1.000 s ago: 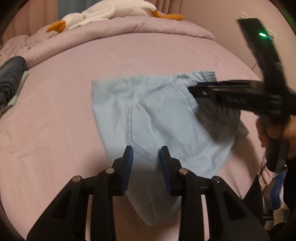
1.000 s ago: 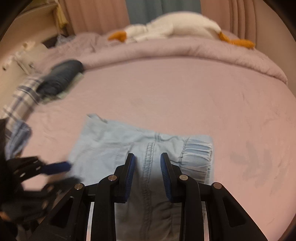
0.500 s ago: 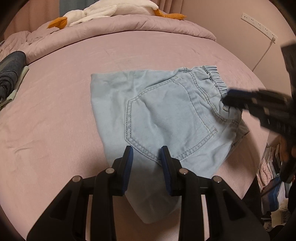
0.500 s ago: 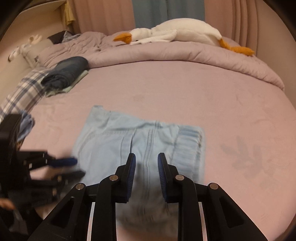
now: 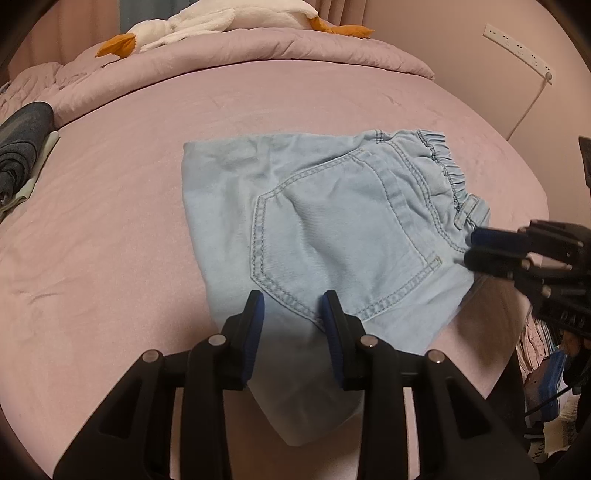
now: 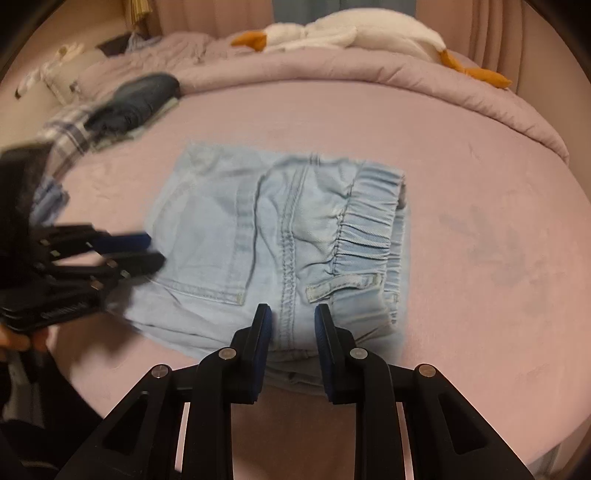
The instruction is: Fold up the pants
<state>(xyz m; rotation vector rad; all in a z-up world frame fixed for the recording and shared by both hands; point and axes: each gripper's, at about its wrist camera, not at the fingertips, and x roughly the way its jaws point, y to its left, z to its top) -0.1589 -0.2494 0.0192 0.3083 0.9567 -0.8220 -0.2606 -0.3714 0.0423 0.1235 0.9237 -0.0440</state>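
Light blue denim pants [image 5: 332, 221] lie folded into a short flat stack on the pink bed sheet [image 5: 110, 240], back pocket up and elastic waistband to the right. My left gripper [image 5: 291, 302] hovers over the near edge of the stack, jaws apart with nothing pressed between the pads. In the right wrist view the pants [image 6: 280, 221] lie ahead of my right gripper [image 6: 291, 317], which is open above the near edge beside a belt loop. From the left wrist view, the right gripper [image 5: 476, 247] is at the waistband's near corner. The left gripper [image 6: 147, 251] reaches the pants' left edge.
A white plush goose [image 5: 221, 22] lies on the rolled pink duvet [image 5: 258, 48] at the far side. Dark folded clothes [image 6: 140, 96] and a plaid cloth [image 6: 66, 136] sit at the far left. A power strip [image 5: 517, 48] hangs on the right wall. The bed edge runs close below both grippers.
The right gripper drew back from above the pants to their waistband corner, and its jaws narrowed a little. The left gripper and the pants stayed put.
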